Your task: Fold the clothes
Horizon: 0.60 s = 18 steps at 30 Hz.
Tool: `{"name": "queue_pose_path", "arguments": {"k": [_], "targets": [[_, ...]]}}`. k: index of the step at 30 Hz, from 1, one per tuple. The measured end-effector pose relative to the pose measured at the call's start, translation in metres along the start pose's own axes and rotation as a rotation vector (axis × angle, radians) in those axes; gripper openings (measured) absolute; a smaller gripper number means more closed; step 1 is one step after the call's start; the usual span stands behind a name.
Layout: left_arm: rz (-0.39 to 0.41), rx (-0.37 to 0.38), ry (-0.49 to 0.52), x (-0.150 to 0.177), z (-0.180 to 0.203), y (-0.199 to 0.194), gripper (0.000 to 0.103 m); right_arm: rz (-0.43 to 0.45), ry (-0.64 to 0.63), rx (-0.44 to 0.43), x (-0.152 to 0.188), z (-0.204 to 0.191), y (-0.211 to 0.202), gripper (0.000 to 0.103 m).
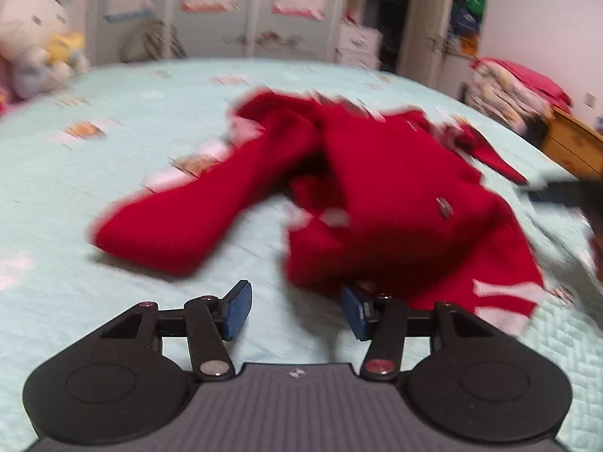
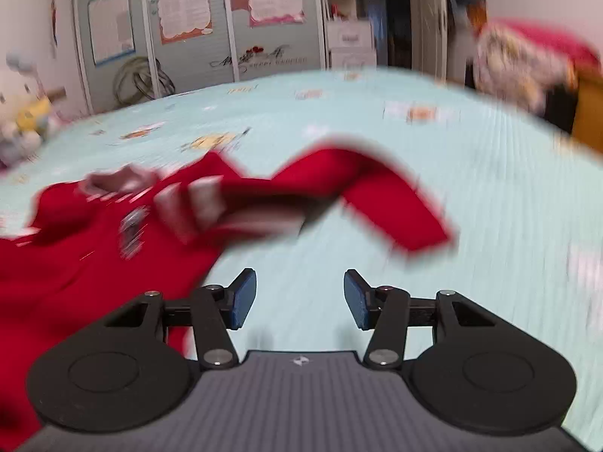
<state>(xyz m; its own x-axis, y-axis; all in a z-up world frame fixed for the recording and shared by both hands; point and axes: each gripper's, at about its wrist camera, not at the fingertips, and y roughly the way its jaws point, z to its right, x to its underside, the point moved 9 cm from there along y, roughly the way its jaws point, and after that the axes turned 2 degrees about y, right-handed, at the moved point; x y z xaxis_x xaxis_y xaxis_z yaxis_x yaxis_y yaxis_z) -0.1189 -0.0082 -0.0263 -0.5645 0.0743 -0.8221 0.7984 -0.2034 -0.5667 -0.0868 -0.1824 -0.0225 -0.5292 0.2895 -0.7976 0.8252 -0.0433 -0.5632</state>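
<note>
Early stage: red sweater [image 1: 377, 196] lay crumpled & unfolded on the bed [image 1: 113, 173], sleeves splayed to both sides, w/ left claw [image 1: 296, 310] wide apart at its near hem and right claw [image 2: 299, 299] likewise wide, empty, beside the garment; all folds apparently remained.

Our left gripper [image 1: 296, 312] and right gripper [image 2: 300, 299] share black linkage arms, silver screws, blue ribbed pads [image 2: 243, 299] and grey ridged bases.
</note>
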Motion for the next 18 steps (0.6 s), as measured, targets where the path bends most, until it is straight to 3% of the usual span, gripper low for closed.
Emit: {"name": "queue_pose_path", "arguments": {"k": [4, 6, 8, 12, 13, 14, 15, 16, 17, 18], "targets": [[0.093, -0.149, 0.035, -0.021, -0.028, -0.012, 0.058, -0.069, 0.079, -0.135, 0.062, -0.035, -0.043, 0.056], [0.083, -0.211, 0.076, -0.029, -0.039, 0.001, 0.06, -0.09, 0.086, -0.197, 0.08, -0.06, -0.057, 0.062], [0.046, -0.237, 0.093, -0.033, -0.05, 0.027, 0.07, -0.108, 0.098, -0.237, 0.097, -0.081, -0.067, 0.071], [-0.042, -0.243, 0.124, -0.039, -0.064, 0.072, 0.068, -0.112, 0.061, -0.243, 0.111, -0.114, -0.065, 0.075], [-0.045, -0.243, 0.129, -0.044, -0.066, 0.074, 0.049, -0.106, 0.043, -0.239, 0.111, -0.12, -0.063, 0.075], [-0.047, -0.243, 0.135, -0.049, -0.069, 0.077, 0.013, -0.102, 0.024, -0.233, 0.111, -0.125, -0.061, 0.071], [-0.05, -0.244, 0.141, -0.054, -0.072, 0.08, 0.012, -0.101, 0.004, -0.226, 0.11, -0.13, -0.06, 0.065], [-0.036, -0.261, 0.13, -0.065, -0.078, 0.076, 0.01, -0.101, -0.007, -0.225, 0.109, -0.132, -0.059, 0.044], [0.003, -0.281, 0.132, -0.08, -0.084, 0.068, 0.009, -0.101, -0.008, -0.23, 0.106, -0.132, -0.058, 0.029], [0.045, -0.302, 0.136, -0.096, -0.09, 0.06, 0.009, -0.103, -0.003, -0.236, 0.104, -0.131, -0.058, 0.026]]}}
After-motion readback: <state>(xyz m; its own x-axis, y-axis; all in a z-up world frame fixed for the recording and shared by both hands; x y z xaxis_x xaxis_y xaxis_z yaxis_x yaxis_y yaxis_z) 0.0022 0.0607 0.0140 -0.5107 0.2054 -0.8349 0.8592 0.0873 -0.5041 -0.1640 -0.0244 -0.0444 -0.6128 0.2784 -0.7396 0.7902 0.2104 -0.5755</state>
